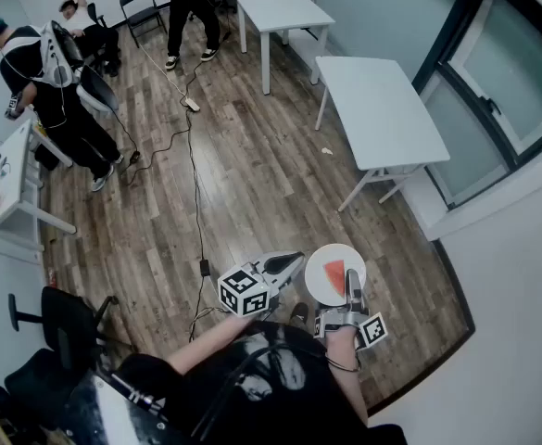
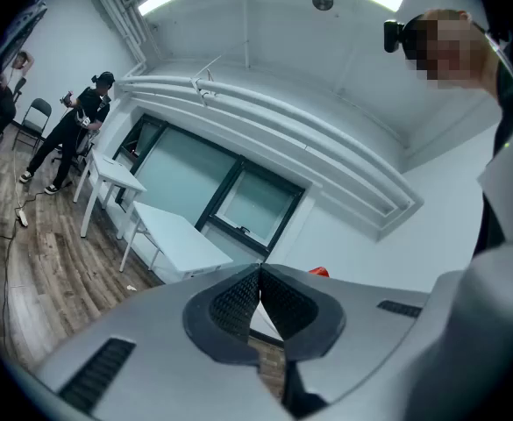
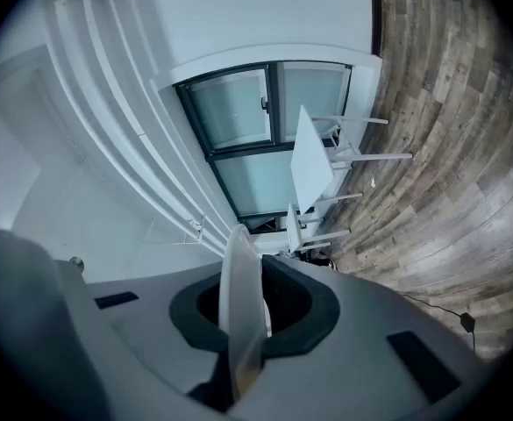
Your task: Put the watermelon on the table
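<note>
The right gripper (image 1: 352, 286) has its jaws clamped on the rim of the plate (image 1: 322, 291), which carries the watermelon (image 1: 334, 273). The left gripper (image 1: 292, 261) has its jaws together, empty. Hold the plate level on the way to the bench (image 1: 382, 109), and set it flat before letting go.

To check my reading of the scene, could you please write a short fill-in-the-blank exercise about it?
On the white plate lies a red slice of ____. The right tongs grip the plate; the left tongs hold ____. Beside the window stands a white ____.
Missing words: watermelon; nothing; table.
</note>
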A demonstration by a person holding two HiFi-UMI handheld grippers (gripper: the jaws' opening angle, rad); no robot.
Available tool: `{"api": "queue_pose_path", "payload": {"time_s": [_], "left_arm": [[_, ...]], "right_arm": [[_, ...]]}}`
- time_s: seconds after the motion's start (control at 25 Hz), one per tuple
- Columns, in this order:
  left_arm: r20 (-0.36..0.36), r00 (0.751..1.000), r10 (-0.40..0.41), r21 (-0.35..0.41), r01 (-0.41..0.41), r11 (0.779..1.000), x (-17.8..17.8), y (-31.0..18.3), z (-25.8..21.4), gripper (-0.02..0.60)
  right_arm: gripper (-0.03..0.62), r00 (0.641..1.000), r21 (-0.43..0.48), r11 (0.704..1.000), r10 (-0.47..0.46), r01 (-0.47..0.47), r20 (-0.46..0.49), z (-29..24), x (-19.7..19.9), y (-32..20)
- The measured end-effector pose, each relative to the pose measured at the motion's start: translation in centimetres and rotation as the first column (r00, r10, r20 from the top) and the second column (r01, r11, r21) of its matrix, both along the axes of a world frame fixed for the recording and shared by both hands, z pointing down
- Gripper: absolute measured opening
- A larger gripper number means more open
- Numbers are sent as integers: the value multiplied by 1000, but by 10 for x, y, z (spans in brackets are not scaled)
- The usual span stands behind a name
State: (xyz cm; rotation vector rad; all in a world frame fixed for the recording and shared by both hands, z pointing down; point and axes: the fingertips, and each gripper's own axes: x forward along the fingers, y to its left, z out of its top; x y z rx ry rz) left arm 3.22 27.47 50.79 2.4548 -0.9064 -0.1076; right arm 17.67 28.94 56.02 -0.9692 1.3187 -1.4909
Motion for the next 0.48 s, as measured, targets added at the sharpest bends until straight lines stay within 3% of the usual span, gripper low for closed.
{"api": "queue_pose_path", "payload": {"time_s": [0.48], "left_arm": [[-17,1000,6,-24,-7,1000,-26,-7,5,5]], "right_arm": [[28,1000,15,1000,5,-6,23,-2,-25,-6]]}}
